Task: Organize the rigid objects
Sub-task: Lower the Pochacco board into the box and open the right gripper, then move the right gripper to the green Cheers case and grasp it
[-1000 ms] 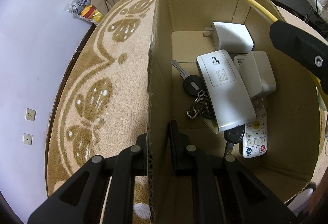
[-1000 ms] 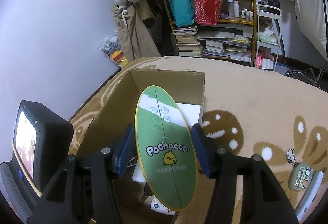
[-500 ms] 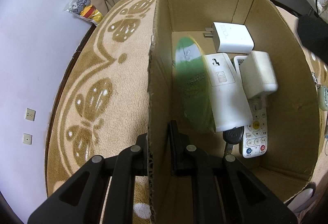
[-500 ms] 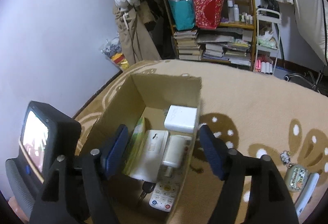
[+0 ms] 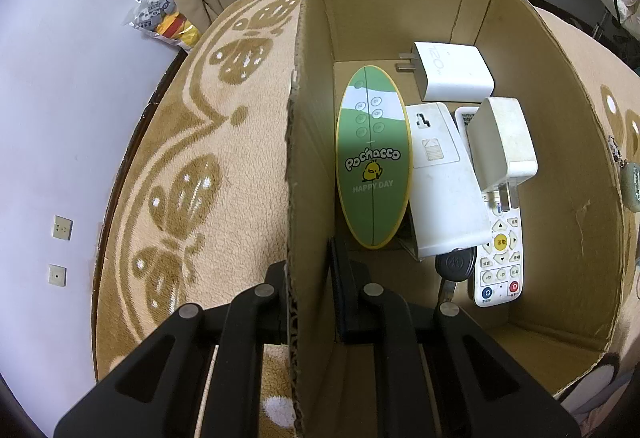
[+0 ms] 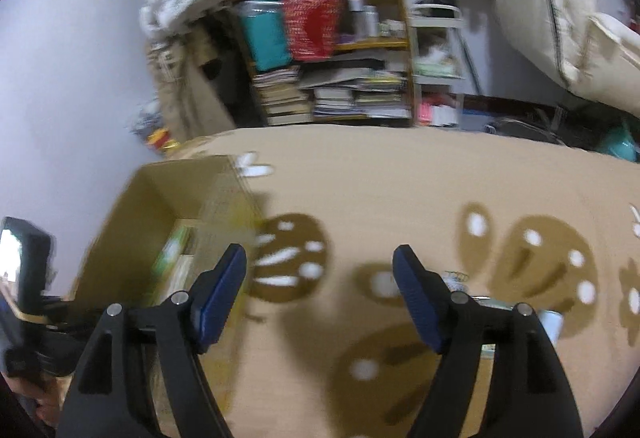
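An open cardboard box [image 5: 520, 49] stands on the patterned rug. My left gripper [image 5: 312, 278] is shut on its left wall, one finger outside and one inside. Inside lies a green oval Pochacco board [image 5: 372, 161], leaning beside a long white device [image 5: 440, 177], two white chargers [image 5: 454, 71], a white remote [image 5: 500, 258] and a black car key [image 5: 454, 266]. In the blurred right wrist view my right gripper [image 6: 320, 278] hangs over the rug right of the box [image 6: 160, 222], its jaws opening with nothing between them.
A small keychain charm [image 5: 632, 181] lies on the rug right of the box. A crowded bookshelf [image 6: 332, 49], hanging coats and a white trolley stand behind the rug. Plush toys in a bag [image 5: 164, 17] sit on the floor at the wall.
The right gripper let go of the green board, which dropped into the box and settled against its left side. The right gripper then opened wider and swung right, away from the box. The left gripper stayed.
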